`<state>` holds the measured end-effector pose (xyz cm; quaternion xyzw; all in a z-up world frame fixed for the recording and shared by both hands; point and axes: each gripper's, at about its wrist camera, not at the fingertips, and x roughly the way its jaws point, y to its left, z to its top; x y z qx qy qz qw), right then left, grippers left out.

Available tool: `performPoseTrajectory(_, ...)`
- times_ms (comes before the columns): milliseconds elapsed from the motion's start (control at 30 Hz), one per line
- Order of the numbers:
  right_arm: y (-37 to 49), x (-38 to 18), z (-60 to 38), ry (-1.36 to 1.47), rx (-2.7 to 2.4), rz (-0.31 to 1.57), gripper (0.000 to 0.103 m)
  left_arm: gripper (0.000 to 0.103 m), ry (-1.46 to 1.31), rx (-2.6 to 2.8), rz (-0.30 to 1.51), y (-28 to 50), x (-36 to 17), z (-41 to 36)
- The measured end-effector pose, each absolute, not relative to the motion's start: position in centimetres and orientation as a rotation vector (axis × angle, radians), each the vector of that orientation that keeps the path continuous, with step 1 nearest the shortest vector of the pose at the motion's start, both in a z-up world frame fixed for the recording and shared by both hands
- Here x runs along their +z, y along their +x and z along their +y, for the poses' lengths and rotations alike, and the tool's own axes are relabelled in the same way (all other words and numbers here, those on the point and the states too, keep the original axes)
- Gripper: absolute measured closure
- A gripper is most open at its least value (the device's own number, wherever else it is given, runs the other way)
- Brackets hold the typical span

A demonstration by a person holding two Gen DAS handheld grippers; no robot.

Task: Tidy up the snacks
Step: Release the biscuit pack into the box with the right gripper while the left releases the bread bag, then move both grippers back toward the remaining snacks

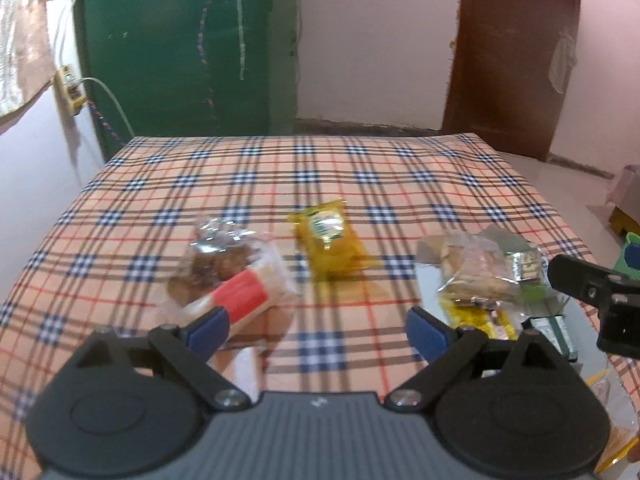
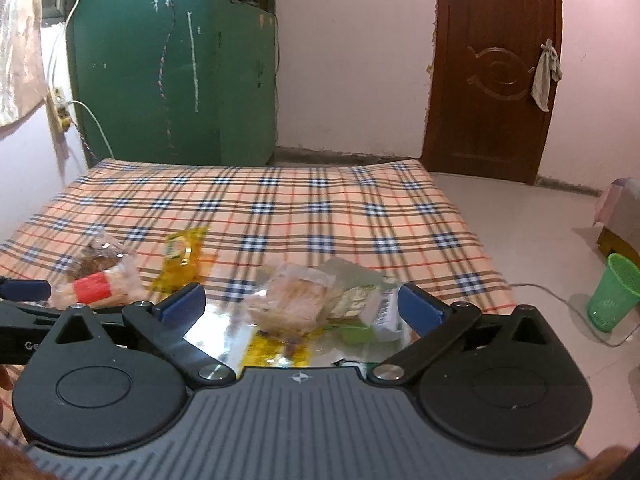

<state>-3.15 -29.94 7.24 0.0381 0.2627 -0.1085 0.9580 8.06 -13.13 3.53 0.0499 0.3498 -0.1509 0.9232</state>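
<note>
Snacks are lying on a plaid-covered table with both grippers hanging spread and empty above them.

The plaid cloth is covering the whole tabletop, and the snacks are sitting toward its near edge. Largest is the heap of packets at the right: a clear bag of pale biscuits is resting on top of silvery foil, a yellow wrapper and green-and-white packs, all touching and overlapping. To the left, well apart from the heap, a clear packet with a red band is lying on its side, showing brown and pale biscuits. Between them a yellow sachet is lying flat, alone. The left gripper is hovering near the red-banded packet, jaws wide, nothing between them. The right gripper is hanging over the heap, jaws spread fully, pinching nothing.
</note>
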Motion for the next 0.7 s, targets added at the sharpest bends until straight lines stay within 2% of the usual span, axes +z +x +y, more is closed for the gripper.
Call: performPoseTrajectory(700,-0.6,4.7,-22.5,-0.005,-0.093,0.606,0.0,0.009,0.06,-0.212,0.718,6.8,2.9,-6.5)
